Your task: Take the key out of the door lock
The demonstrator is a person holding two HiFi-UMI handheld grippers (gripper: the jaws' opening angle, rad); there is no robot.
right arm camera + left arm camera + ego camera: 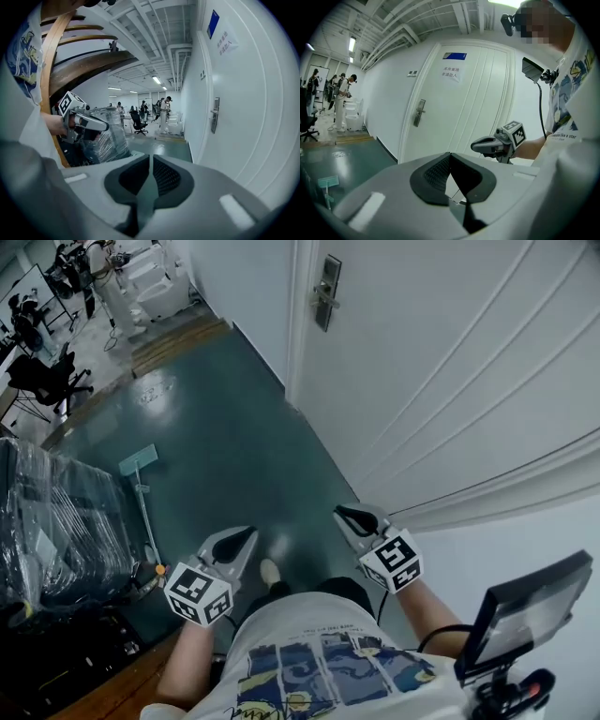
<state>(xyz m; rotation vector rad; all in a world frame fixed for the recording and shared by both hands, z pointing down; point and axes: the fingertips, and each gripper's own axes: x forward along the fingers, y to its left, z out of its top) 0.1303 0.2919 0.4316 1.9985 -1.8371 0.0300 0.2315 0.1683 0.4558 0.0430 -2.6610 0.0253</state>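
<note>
The white door [450, 371] stands shut at the right, its metal lock plate and lever handle [325, 293] far ahead at the top. The lock plate [419, 112] also shows in the left gripper view, and the lock plate [215, 115] in the right gripper view. A key is too small to make out in any view. My left gripper [249, 532] and right gripper [343, 514] hang low in front of the person's shirt, well short of the door. The left gripper [450, 157] is shut on nothing. The right gripper [151, 160] is likewise shut and holds nothing.
A plastic-wrapped stack [56, 521] stands at the left on the green floor [225, 437]. A long-handled floor tool [141, 474] lies beside it. An office chair [42, 381] and white equipment sit at the far end, where people stand [344, 89]. A small monitor [530, 610] is mounted at the person's right.
</note>
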